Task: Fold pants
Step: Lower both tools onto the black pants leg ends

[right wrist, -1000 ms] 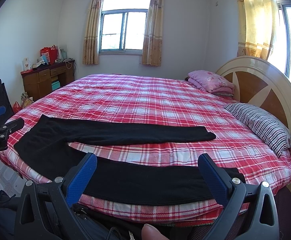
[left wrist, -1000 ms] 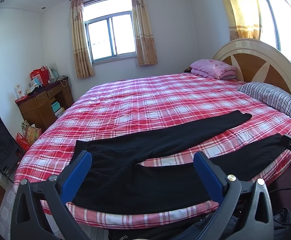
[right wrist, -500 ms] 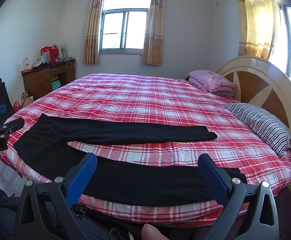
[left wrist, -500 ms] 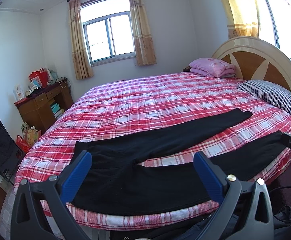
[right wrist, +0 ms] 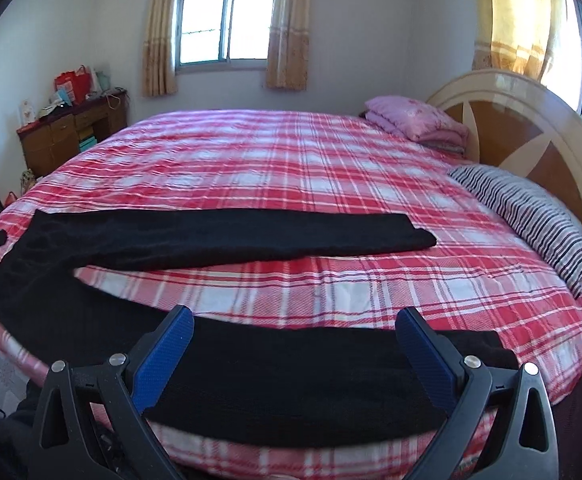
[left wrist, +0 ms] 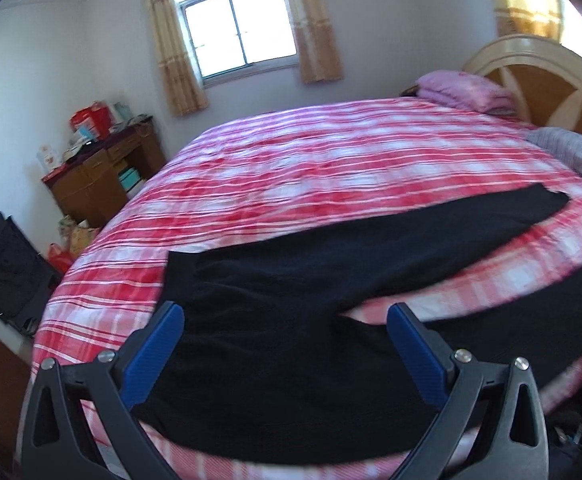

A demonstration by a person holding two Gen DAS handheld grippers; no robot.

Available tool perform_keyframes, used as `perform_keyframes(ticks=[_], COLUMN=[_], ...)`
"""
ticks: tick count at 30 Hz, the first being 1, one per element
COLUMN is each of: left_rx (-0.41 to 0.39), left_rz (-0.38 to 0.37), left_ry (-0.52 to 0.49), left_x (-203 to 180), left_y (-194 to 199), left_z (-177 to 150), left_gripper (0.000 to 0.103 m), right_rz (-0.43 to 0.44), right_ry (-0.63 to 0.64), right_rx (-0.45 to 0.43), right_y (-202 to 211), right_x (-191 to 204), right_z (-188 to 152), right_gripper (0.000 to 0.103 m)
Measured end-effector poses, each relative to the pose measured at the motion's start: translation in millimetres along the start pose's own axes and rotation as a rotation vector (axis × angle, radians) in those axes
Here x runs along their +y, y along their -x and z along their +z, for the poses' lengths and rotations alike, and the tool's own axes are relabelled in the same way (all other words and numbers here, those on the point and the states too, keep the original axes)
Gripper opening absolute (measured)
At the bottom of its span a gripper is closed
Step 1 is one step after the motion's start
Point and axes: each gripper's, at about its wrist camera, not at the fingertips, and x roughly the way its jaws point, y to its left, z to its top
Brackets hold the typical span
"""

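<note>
— Both grippers, left gripper [left wrist: 285,350] and right gripper [right wrist: 293,354], are held spread, nothing grasped; where are the pants [right wrist: 219,240] laid?

— Flat across the lower frame on the bed [right wrist: 311,160]; soft, limp cloth is judged best pinched at waistband and cuff

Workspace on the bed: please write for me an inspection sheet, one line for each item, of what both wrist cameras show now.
Surface: round bed with red-and-white plaid sheet, smooth.
Job's things: black fabric pants spread flat, legs apart, near leg along the bed's front edge; no fold made yet.
Clutter: grey striped pillow and folded pink blanket by the wooden headboard, apart from the pants.
Grippers: left tool open, over the waist end; right tool open, over the near leg; both hold nothing.
Cables: nothing seen on the bed.
Surroundings: brown wooden desk with bags on top, curtained window, black bag on the floor.
</note>
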Motion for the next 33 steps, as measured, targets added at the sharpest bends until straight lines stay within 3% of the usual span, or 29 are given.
perform_keyframes(ticks=[6,10,12,18,21,24,27,29,31,33], left_rx=[0.042,0.109,0.164,0.300,0.342,0.358,0.366,0.354,0.357,0.353], left_rz=[0.155,0.151,0.121,0.047,0.027,0.011,-0.012,-0.035,-0.068,-0.079], left_ry=[0.060,0.098,0.122,0.166,0.161,0.161,0.172,0.172,0.183,0.170], left_x=[84,118,133,145,142,144,147,147,147,145], left_y=[-73,-112,-136,-204,-223,-238,-248,-252,-252,-250], left_z=[29,41,42,34,29,26,26,27,27,28], left_gripper=[0.103,0.103,0.102,0.069,0.068,0.061,0.060,0.054,0.041,0.039], right_rz=[-0.009,-0.027,-0.027,-0.048,-0.071,-0.094,-0.109,-0.112,-0.115,-0.119], right_ry=[-0.043,-0.080,-0.078,-0.075,-0.074,-0.084,-0.082,-0.077,-0.074,-0.080], right_rx=[0.088,0.105,0.127,0.177,0.188,0.204,0.215,0.225,0.232,0.230], right_y=[-65,-97,-111,-147,-159,-170,-179,-186,-191,-196], right_x=[-35,-56,-62,-83,-92,-104,-111,-114,-118,-123], right_z=[27,41,47,61,65,67,70,73,77,80], right_gripper=[0.102,0.102,0.102,0.102,0.102,0.101,0.094,0.088,0.087,0.085])
